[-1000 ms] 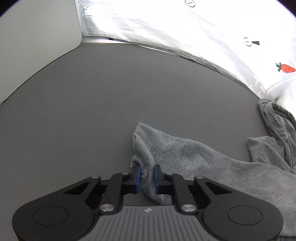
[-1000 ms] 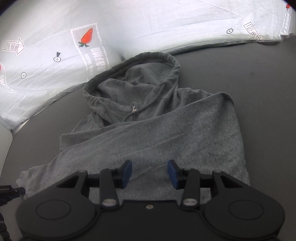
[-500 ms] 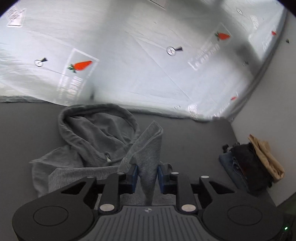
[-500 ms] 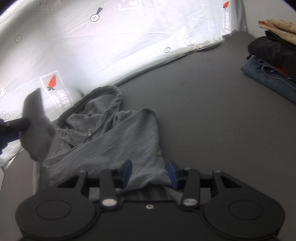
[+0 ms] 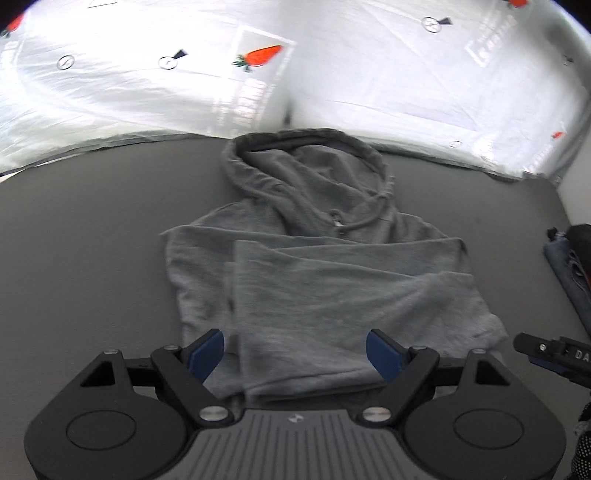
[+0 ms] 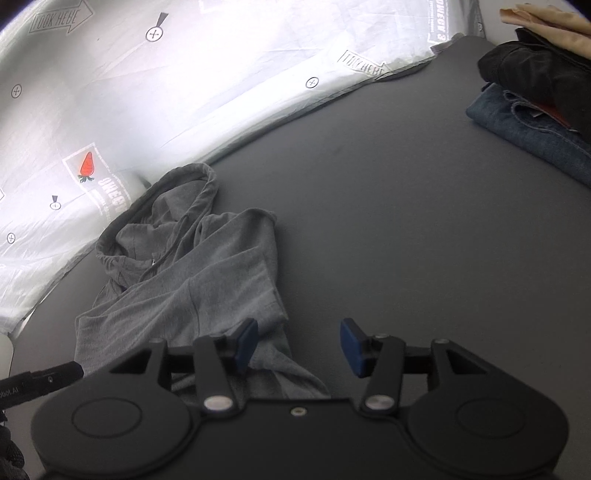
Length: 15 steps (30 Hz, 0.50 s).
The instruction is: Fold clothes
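Grey hoodie (image 5: 332,288) flat on dark table (image 5: 92,229), sleeves folded across body. Left gripper (image 5: 295,354) spread wide above hem, empty; right gripper (image 6: 299,345) parted, empty

Sleeve (image 5: 332,295) now out of left gripper (image 5: 295,352), folded across hoodie (image 5: 317,206); jaws wide apart

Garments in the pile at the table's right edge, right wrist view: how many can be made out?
3: blue jeans at the bottom, a black garment on them, a tan one on top. More may be hidden past the frame edge or within the stack.
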Motion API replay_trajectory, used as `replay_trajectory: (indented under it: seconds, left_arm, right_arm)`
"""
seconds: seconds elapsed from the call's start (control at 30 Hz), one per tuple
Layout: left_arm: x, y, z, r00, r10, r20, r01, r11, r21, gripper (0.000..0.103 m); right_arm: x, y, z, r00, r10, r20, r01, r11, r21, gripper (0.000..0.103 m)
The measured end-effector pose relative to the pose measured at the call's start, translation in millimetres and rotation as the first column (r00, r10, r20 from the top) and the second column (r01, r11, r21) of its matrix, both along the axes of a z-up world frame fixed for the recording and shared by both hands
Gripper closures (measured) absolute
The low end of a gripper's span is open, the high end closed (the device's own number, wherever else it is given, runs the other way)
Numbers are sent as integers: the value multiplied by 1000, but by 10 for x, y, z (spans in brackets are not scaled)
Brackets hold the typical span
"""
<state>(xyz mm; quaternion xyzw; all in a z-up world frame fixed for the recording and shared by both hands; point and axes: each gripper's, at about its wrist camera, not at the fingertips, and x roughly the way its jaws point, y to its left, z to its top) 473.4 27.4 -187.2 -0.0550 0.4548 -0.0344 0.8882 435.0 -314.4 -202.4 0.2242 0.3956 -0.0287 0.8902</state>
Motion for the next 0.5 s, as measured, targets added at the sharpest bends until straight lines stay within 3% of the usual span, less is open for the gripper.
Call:
replay_trajectory:
  seconds: [0.1,0.13,0.17,0.2,0.23,0.37,0.5]
  left_arm:
    - [202,92,-154,997,63,-43,-64,998,-11,24]
    - [240,94,-184,997,62,-52,-63,998,-17,45]
    - [279,96,-214,996,61,-61,-62,998,-23,73]
    - [307,100,-233,996,61,-66,-63,998,-28,86]
    - [303,112,-218,996,64,-58,-66,997,-33,94]
    - [258,262,-271,996,66,-64,-69,996,-47,93]
    - [249,237,-339,998,21,-60,-20,1000,9,89]
  right_arm:
    - [201,141,-76,998,58,-13,-58,998,-5,51]
    - [253,188,-98,997,78,-16,-78,997,-12,54]
    - [293,235,-113,995,98,-17,-99,995,-18,70]
    - [325,281,-116,993,119,-18,-119,992,-28,86]
    - [339,331,-97,990,139,-12,-139,989,-43,90]
    - [301,464,37,980,198,17,-195,974,-120,91]
    - [343,487,-158,975,210,-77,-219,966,-140,82]
